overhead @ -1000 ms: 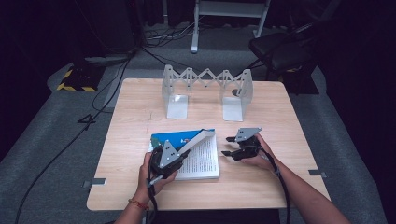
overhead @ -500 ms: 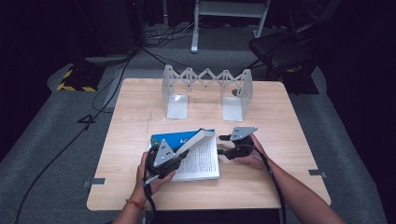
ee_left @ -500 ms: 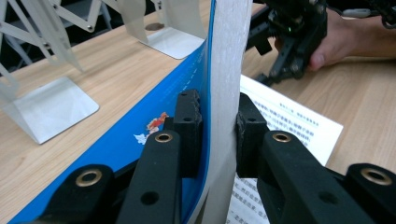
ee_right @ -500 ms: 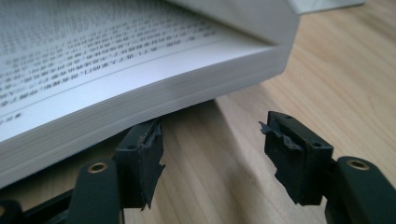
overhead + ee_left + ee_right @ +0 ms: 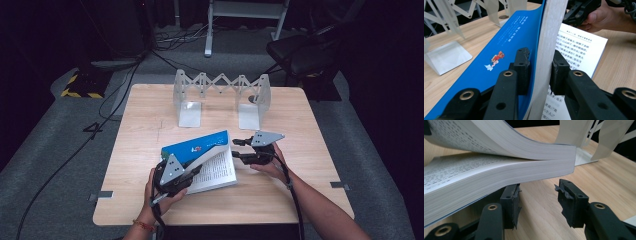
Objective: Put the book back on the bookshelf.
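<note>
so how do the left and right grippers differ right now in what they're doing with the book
The left gripper is clamped on the lifted blue cover and front pages of the book; the right gripper holds nothing, its jaws apart with bare table between them, though they have just been closing. The left grips the book's near left side; the right sits at its right edge, beside the page block. Both are black, two-jawed and hand-held.

A lab or studio is suggested: a wooden table [image 5: 300, 200] is ringed by dark curtains, grey carpet, floor cables [image 5: 75, 150] and hazard tape [image 5: 80, 87].
</note>
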